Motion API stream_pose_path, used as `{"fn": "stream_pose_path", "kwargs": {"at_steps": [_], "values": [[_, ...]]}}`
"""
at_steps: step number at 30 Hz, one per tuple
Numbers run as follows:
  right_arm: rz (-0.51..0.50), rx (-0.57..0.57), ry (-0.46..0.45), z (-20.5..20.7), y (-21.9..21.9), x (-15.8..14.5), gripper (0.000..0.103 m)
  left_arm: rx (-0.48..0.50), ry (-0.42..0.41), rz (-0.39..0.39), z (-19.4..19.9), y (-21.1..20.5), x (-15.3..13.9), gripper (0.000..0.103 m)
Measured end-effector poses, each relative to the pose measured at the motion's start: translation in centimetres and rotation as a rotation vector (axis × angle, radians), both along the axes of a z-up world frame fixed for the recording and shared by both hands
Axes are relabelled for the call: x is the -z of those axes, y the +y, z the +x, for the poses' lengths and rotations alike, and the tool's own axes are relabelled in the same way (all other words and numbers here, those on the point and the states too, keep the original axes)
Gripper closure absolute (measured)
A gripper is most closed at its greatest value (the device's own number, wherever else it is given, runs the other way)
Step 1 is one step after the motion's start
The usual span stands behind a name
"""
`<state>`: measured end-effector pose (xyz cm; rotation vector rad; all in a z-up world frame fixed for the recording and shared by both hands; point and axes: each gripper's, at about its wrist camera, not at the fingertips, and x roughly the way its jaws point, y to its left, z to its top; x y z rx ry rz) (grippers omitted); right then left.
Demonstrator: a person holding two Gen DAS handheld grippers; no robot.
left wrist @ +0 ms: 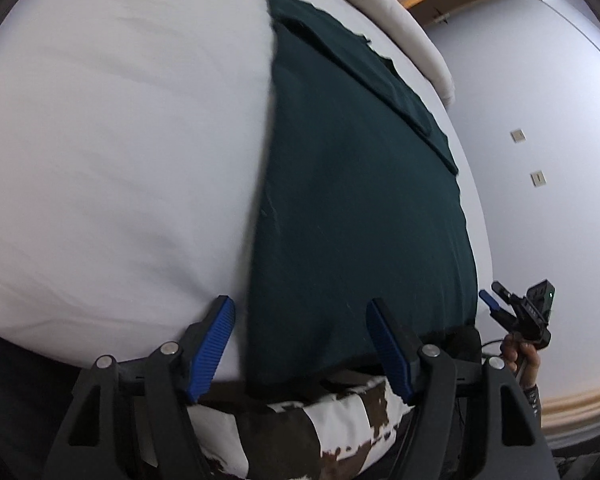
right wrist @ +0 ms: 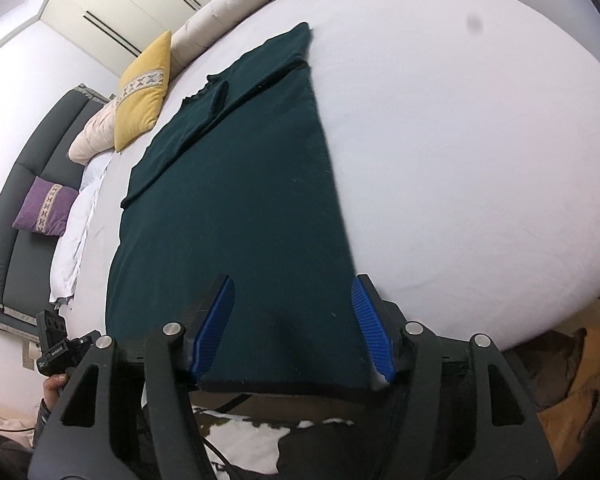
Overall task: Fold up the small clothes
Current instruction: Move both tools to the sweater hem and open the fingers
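A dark green garment (left wrist: pixel 348 200) lies flat on the white bed (left wrist: pixel 112 140), folded lengthwise with a sleeve laid over its far part. Its near hem hangs at the bed's front edge. My left gripper (left wrist: pixel 300 344) is open, its blue pads astride the garment's near left corner. In the right wrist view the garment (right wrist: pixel 236 208) runs away from me. My right gripper (right wrist: pixel 292 328) is open, its pads astride the near right corner of the hem. The right gripper also shows in the left wrist view (left wrist: pixel 512 312), and the left one in the right wrist view (right wrist: pixel 56 344).
A cream bolster (right wrist: pixel 228 4), a yellow cushion (right wrist: pixel 144 88) and a purple cushion (right wrist: pixel 44 208) lie at the head of the bed, by a dark headboard (right wrist: pixel 16 216). A brown-and-white cowhide rug (left wrist: pixel 300 432) lies on the floor below the bed edge.
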<state>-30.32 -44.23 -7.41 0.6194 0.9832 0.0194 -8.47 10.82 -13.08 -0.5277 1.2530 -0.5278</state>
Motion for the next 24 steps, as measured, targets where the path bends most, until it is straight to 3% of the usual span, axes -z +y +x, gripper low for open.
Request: {"fn": "stream_pose_path", "kwargs": {"at_steps": [4, 10, 12, 15, 19, 24], "values": [[0.005, 0.019, 0.02, -1.2, -1.2, 0.1, 0.045, -0.014, 0.014, -0.021, 0.2, -0.1, 0.2, 0.038], [0.021, 0.038, 0.078, -2.2, -2.8, 0.6, 0.045, 0.0, 0.049, -0.008, 0.1, -0.4, 0.7, 0.075], [0.028, 0.026, 0.115, -2.2, -2.9, 1.2, 0.045, 0.002, 0.064, -0.008, -0.1, -0.2, 1.0, 0.093], [0.029, 0.009, 0.192, -1.7, -2.7, 2.6, 0.047, 0.004, 0.065, -0.01, -0.4, -0.4, 1.1, 0.095], [0.041, -0.011, 0.22, -1.5, -2.4, 3.6, 0.053, -0.001, 0.061, -0.016, -0.6, -0.3, 0.9, 0.096], [0.057, -0.025, 0.237, -1.4, -2.5, 4.2, 0.073, -0.002, 0.055, -0.025, -0.9, 0.3, 0.8, 0.096]]}}
